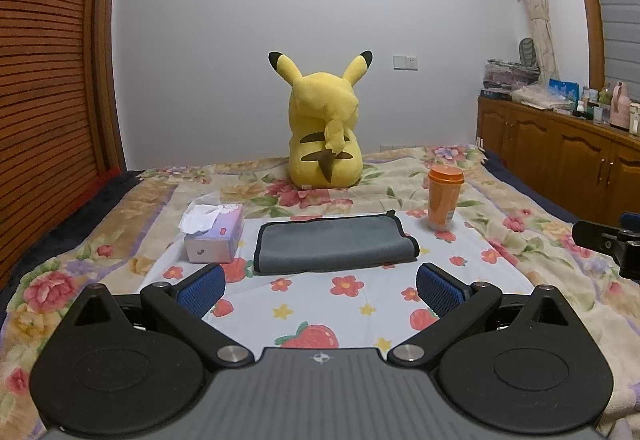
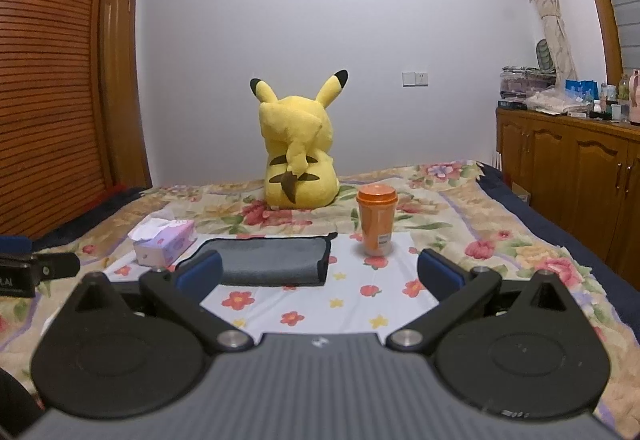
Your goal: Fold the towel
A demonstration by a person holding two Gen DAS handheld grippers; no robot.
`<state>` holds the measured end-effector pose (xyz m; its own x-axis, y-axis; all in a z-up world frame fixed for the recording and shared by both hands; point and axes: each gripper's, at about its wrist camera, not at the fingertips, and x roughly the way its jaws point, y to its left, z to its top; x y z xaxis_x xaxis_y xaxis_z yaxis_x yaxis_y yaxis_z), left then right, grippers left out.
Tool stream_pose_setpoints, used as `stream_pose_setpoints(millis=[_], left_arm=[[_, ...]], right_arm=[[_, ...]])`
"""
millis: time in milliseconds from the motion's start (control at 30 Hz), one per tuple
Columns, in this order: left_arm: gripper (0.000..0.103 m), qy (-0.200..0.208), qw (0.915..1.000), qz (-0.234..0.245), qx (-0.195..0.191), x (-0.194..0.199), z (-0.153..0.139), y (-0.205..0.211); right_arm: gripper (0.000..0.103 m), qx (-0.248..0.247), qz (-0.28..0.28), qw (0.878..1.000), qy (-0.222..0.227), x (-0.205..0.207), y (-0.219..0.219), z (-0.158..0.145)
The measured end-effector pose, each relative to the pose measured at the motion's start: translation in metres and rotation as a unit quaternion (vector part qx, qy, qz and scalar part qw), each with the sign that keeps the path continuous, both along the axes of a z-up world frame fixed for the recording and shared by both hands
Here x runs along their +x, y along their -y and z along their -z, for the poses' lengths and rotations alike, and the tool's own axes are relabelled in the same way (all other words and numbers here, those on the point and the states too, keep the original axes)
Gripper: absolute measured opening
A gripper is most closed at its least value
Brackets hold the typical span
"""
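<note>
A grey towel with black edging (image 1: 334, 244) lies folded into a flat rectangle on a white cloth printed with flowers and strawberries (image 1: 360, 304). It also shows in the right wrist view (image 2: 272, 260). My left gripper (image 1: 320, 286) is open and empty, hovering just in front of the towel's near edge. My right gripper (image 2: 320, 274) is open and empty, in front of the towel's right end; its left finger pad (image 2: 200, 274) overlaps the towel's left part in view. Each gripper's side shows at the edge of the other's view.
A tissue box (image 1: 214, 236) stands left of the towel. An orange lidded cup (image 1: 444, 197) stands to its right. A yellow plush toy (image 1: 324, 131) sits behind on the floral blanket (image 1: 520, 224). Wooden cabinets (image 1: 560, 163) line the right wall, a slatted wardrobe (image 1: 48, 79) the left.
</note>
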<state>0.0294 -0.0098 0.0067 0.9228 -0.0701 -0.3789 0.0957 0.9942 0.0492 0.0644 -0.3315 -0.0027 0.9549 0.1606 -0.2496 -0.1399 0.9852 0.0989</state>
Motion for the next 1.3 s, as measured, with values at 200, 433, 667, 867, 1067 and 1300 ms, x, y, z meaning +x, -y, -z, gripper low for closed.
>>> stream_pose_setpoints(millis=[200, 433, 667, 867, 1067, 1300], left_arm=[[0.103, -0.001, 1.0000, 0.000, 0.000, -0.0001, 0.0000, 0.0002], [0.103, 0.000, 1.0000, 0.000, 0.000, -0.0002, 0.0001, 0.0005], [0.103, 0.000, 1.0000, -0.001, 0.003, -0.0001, -0.0011, -0.0013], [0.103, 0.000, 1.0000, 0.000, 0.004, 0.0001, -0.0015, -0.0021], [0.103, 0.000, 1.0000, -0.001, 0.003, -0.0002, -0.0011, -0.0016], [0.103, 0.000, 1.0000, 0.000, 0.004, -0.0002, -0.0010, -0.0010]], right_arm=[[0.103, 0.000, 0.000, 1.000, 0.001, 0.0003, 0.0006, -0.0002], [0.103, -0.001, 0.000, 1.000, 0.000, 0.0003, 0.0006, -0.0002], [0.103, 0.000, 0.000, 1.000, 0.000, 0.0003, 0.0010, -0.0003], [0.103, 0.000, -0.001, 1.000, 0.000, 0.0005, 0.0010, -0.0002], [0.103, -0.001, 0.000, 1.000, -0.001, 0.0005, 0.0009, -0.0001], [0.103, -0.001, 0.000, 1.000, -0.001, 0.0005, 0.0009, -0.0001]])
